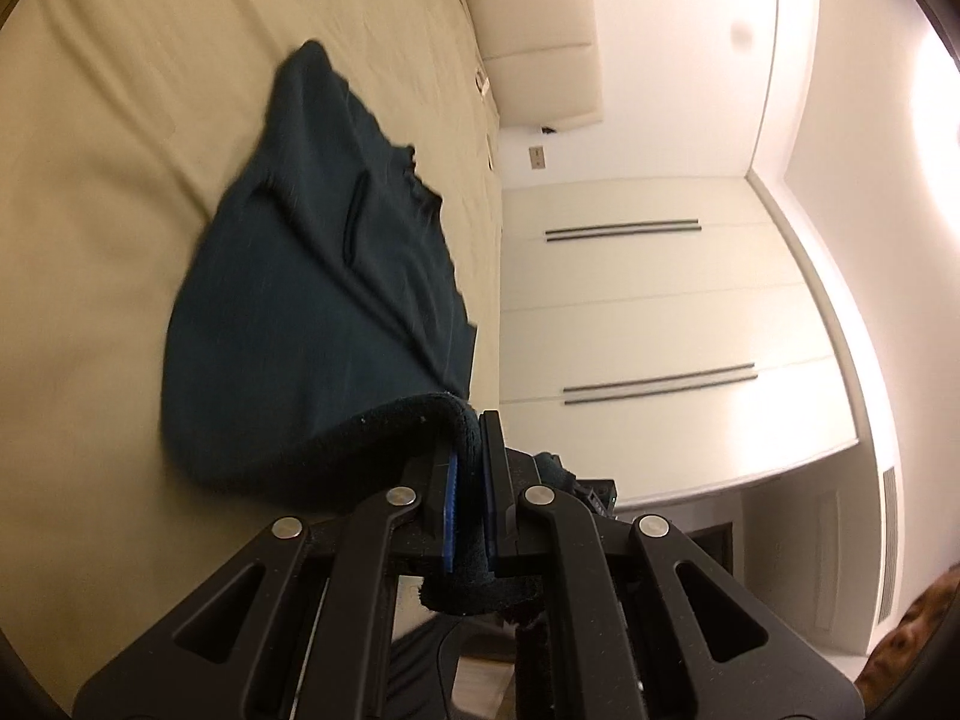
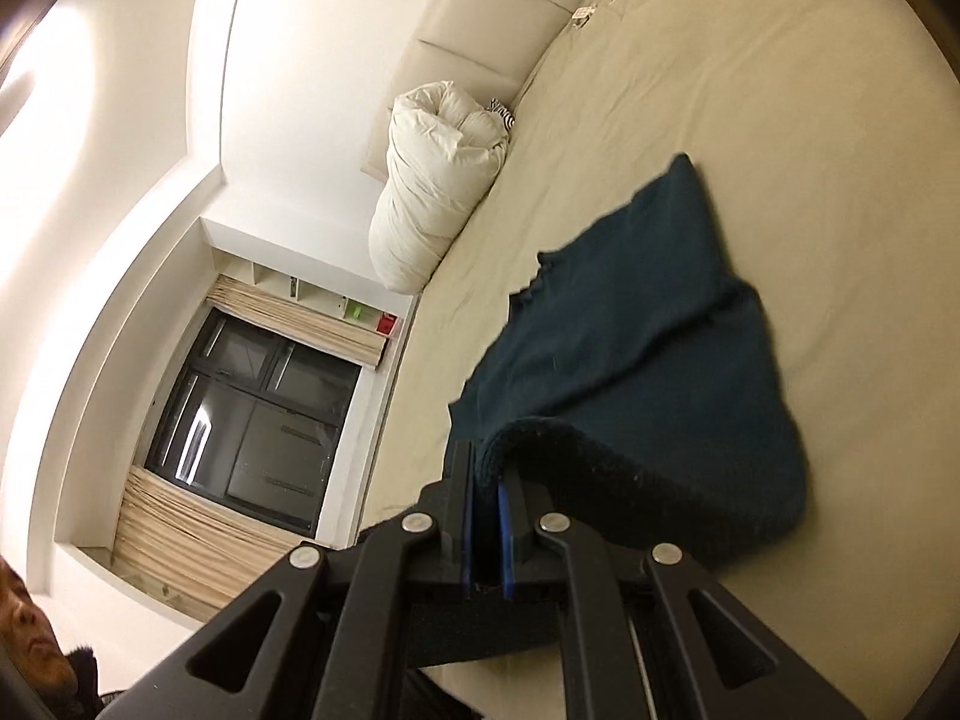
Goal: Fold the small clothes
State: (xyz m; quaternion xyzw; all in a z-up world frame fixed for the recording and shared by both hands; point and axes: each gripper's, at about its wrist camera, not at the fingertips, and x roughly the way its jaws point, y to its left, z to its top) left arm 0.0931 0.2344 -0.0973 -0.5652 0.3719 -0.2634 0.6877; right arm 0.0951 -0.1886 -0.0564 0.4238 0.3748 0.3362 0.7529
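Observation:
A dark teal garment (image 1: 312, 300) lies on a beige bed sheet (image 1: 120, 180), its far part flat and its near edge lifted. My left gripper (image 1: 471, 456) is shut on the near hem, which folds over the blue pads. In the right wrist view the same garment (image 2: 648, 360) stretches away over the sheet (image 2: 780, 90). My right gripper (image 2: 486, 480) is shut on another part of the near hem, which curls over its fingers. Both views are rolled sideways.
A padded headboard (image 1: 540, 48) lines the bed's far end. A rolled white duvet (image 2: 438, 180) lies by the headboard. White wardrobe doors (image 1: 660, 312) stand beyond the bed edge. A dark window with beige curtains (image 2: 252, 408) is on the other side.

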